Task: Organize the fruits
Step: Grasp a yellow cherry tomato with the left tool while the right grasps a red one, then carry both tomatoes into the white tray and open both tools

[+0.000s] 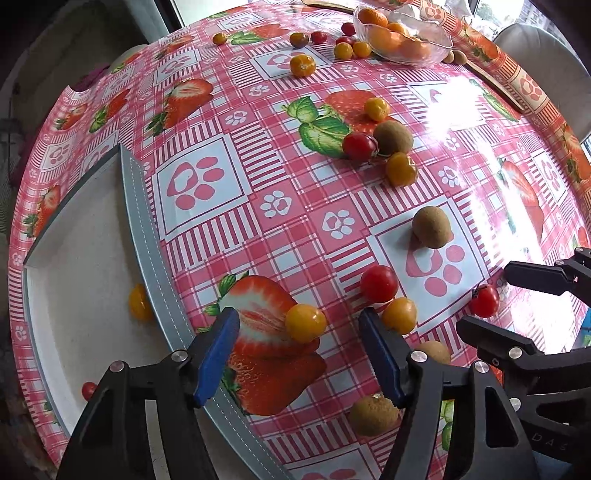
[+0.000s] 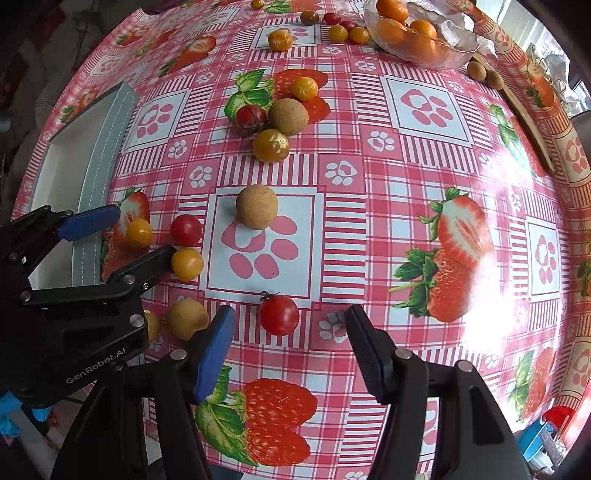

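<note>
Small red, yellow and brown round fruits lie scattered on the strawberry-print tablecloth. My left gripper (image 1: 299, 325) is open low over the table, with a yellow tomato (image 1: 306, 322) between its fingers. A grey tray (image 1: 147, 236) lies to its left, holding a yellow tomato (image 1: 138, 302) and a red one (image 1: 88, 390). My right gripper (image 2: 290, 325) is open with a red tomato (image 2: 278, 314) between its fingertips; this gripper also shows in the left wrist view (image 1: 491, 295). The left gripper shows in the right wrist view (image 2: 136, 232).
A glass bowl of oranges (image 2: 417, 37) stands at the far side, with several small tomatoes (image 2: 338, 33) beside it. A brown fruit (image 2: 257, 206) sits mid-table, and a cluster of fruits (image 2: 280, 122) lies beyond it. A wooden board (image 2: 528, 122) lies at the far right.
</note>
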`<state>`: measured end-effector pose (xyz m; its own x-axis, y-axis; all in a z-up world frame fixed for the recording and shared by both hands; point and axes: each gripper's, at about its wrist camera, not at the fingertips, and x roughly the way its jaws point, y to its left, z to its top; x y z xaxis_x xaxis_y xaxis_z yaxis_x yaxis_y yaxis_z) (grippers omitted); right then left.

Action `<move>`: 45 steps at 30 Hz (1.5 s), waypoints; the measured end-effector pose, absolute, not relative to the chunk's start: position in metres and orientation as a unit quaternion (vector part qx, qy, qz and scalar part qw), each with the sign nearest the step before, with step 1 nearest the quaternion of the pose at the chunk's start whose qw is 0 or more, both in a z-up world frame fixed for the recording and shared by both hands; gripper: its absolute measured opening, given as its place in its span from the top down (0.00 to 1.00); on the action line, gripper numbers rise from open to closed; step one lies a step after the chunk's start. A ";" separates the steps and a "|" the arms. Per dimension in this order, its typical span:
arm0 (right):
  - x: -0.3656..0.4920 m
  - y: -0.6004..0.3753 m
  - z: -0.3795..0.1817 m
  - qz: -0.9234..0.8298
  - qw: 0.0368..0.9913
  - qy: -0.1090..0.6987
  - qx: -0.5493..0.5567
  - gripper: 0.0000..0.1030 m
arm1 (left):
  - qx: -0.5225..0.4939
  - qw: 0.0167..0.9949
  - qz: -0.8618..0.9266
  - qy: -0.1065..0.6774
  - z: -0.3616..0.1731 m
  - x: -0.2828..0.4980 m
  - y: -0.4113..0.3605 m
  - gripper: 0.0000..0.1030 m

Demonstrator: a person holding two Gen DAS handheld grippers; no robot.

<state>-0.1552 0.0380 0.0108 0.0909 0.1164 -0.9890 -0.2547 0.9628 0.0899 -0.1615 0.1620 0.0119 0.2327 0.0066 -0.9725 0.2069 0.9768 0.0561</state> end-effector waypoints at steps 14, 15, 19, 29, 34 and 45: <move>-0.154 0.038 0.011 0.125 0.742 0.658 -0.023 0.79 | 0.004 0.783 -0.074 0.617 0.022 -0.160 0.180 0.79; -0.152 0.035 0.012 0.125 0.741 0.660 -0.011 0.79 | 0.000 0.785 -0.072 0.615 0.025 -0.161 0.182 0.79; -0.148 0.025 0.016 0.125 0.738 0.663 0.016 0.79 | -0.017 0.790 -0.069 0.608 0.037 -0.164 0.189 0.79; -0.141 0.020 0.031 0.132 0.742 0.657 0.031 0.79 | -0.029 0.800 -0.061 0.596 0.054 -0.171 0.200 0.79; -0.136 0.032 0.034 0.140 0.742 0.655 0.031 0.79 | -0.038 0.803 -0.048 0.592 0.058 -0.173 0.211 0.79; -0.134 0.066 0.043 0.176 0.740 0.649 0.004 0.79 | -0.064 0.807 -0.010 0.587 0.062 -0.188 0.244 0.79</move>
